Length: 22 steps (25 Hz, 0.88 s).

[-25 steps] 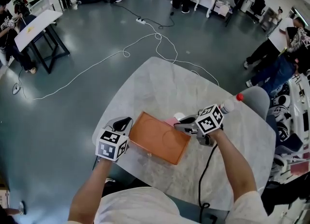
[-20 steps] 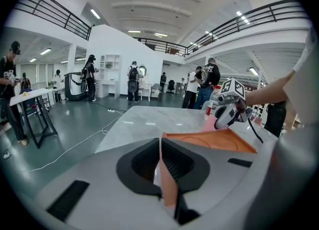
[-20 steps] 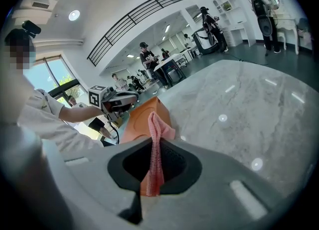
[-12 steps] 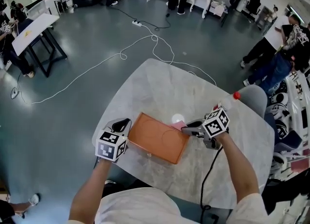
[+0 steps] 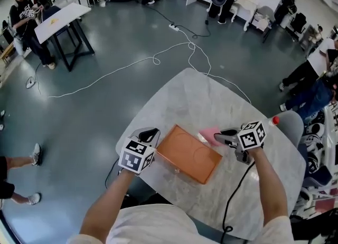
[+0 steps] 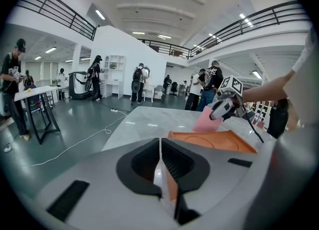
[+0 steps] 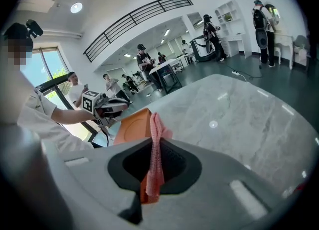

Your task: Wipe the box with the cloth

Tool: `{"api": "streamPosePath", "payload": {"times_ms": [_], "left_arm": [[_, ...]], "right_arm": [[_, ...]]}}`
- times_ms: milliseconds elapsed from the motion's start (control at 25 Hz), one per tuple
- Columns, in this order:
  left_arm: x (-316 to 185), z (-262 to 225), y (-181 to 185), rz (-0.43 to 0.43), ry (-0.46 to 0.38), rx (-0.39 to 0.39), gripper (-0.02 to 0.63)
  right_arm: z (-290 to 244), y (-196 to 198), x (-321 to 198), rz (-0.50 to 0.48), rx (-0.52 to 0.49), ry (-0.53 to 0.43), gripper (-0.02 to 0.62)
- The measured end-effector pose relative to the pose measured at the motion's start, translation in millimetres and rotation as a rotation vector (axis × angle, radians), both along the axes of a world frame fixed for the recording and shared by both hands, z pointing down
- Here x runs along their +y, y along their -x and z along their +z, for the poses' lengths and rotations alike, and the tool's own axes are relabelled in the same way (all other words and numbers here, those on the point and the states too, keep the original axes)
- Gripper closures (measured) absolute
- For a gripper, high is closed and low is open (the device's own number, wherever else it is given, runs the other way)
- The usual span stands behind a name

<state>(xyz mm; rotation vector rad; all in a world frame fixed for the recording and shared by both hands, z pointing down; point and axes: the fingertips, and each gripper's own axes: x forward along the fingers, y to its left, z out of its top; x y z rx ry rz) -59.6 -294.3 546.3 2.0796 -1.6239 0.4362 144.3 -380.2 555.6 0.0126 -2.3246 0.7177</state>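
Cloth perhaps against box edge

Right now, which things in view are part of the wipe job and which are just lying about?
In the job:
orange box
pink cloth
right gripper, shut on the cloth
left gripper, shut on the box's edge

Lying about:
red-capped bottle at the marble table's edge
white-topped table across the floor

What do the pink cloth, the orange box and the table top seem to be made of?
Cloth: soft textile, perhaps knitted; it hangs limp, finely textured. Box: probably matte plastic or leatherette; smooth, with embossed circle. Table top: polished marble or imitation; grey veins, reflections.
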Motion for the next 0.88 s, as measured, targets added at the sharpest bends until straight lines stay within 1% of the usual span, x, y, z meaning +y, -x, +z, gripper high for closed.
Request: {"api": "streamPosePath", "payload": {"times_ms": [320, 600, 760, 880], "left_arm": [[17, 3, 29, -0.069, -0.006, 0.001, 0.588], [42, 7, 67, -0.164, 0.002, 0.004, 0.588], [63, 10, 87, -0.217, 0.012, 0.014, 0.588], [75, 12, 97, -0.248, 0.020, 0.017, 0.588]], "right_arm": [[-11, 75, -8, -0.120, -0.004, -0.070, 0.575], [-15, 147, -5, -0.250, 0.007, -0.131, 0.575], [-10, 184, 3, -0.307, 0.033, -0.132, 0.577], [-3, 204, 9, -0.346, 0.057, -0.125, 0.575]]}}
